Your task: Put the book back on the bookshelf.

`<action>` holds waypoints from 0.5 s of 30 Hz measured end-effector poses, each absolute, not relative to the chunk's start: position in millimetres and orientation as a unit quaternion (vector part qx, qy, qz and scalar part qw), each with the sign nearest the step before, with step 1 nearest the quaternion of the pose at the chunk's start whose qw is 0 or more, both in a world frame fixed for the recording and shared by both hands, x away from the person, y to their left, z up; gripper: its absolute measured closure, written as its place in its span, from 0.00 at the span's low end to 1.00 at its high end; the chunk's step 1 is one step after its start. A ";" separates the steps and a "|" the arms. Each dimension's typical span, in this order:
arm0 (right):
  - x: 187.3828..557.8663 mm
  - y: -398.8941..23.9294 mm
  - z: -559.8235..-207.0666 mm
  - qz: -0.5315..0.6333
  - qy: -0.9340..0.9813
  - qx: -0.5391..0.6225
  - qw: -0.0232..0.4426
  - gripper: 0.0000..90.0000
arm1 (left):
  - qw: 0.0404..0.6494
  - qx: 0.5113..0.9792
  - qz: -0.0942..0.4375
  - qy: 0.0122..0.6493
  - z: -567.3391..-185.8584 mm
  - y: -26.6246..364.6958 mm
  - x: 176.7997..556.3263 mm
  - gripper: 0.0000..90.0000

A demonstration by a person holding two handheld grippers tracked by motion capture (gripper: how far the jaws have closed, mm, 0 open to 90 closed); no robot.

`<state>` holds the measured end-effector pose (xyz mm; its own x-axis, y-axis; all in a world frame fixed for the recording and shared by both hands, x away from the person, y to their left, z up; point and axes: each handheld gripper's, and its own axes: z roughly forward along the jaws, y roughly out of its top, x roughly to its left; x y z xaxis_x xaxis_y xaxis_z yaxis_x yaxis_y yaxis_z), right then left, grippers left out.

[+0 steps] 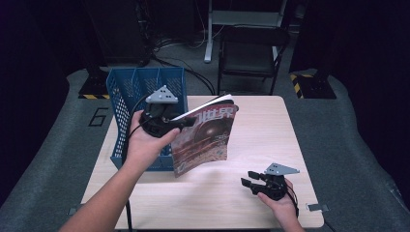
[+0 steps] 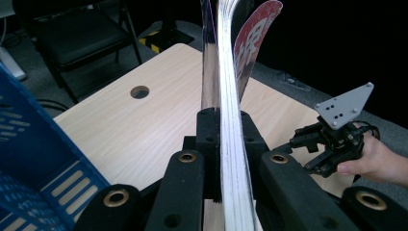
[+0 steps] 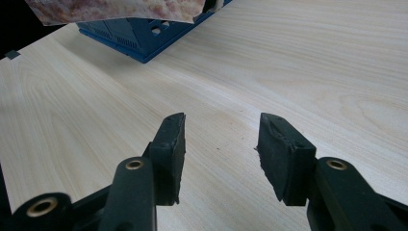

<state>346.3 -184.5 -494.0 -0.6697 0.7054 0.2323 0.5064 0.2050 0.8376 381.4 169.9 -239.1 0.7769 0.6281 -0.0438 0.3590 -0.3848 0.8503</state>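
A glossy magazine [image 1: 205, 137], its red cover printed with large white characters and a dark globe, hangs lifted off the wooden table [image 1: 270, 130], pinched near its spine by the left gripper [image 1: 181, 123], whose two black jaws are closed tight on the stack of pages; in the left gripper view the white page edges [image 2: 231, 144] run straight up between the pads [image 2: 208, 144] while the front cover [image 2: 252, 43] curls away to one side. The magazine sits just beside the blue slotted file rack [image 1: 126, 94] that stands at the table's left edge, its lower corner hanging just above the tabletop near the rack's front. The right gripper [image 1: 249, 180] rests low near the table's near right corner, well apart from the magazine, its jaws standing roughly half open with nothing between them, bare wood grain visible past the pads [image 3: 171, 154]. A dark chair [image 1: 251, 53] waits behind the table. The step in hand appears to be the carry: the magazine has been picked up and is being brought toward the rack. The next move would likely call for swinging it over one of the rack's upright slots, keeping the spine vertical and the loose cover from catching on a divider, then lowering it in before the grip loosens
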 end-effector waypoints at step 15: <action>347.1 -183.7 -494.5 0.490 0.774 0.388 0.103 0.58 | 0.464 0.808 0.168 0.321 -224.2 201.4 377.6 0.93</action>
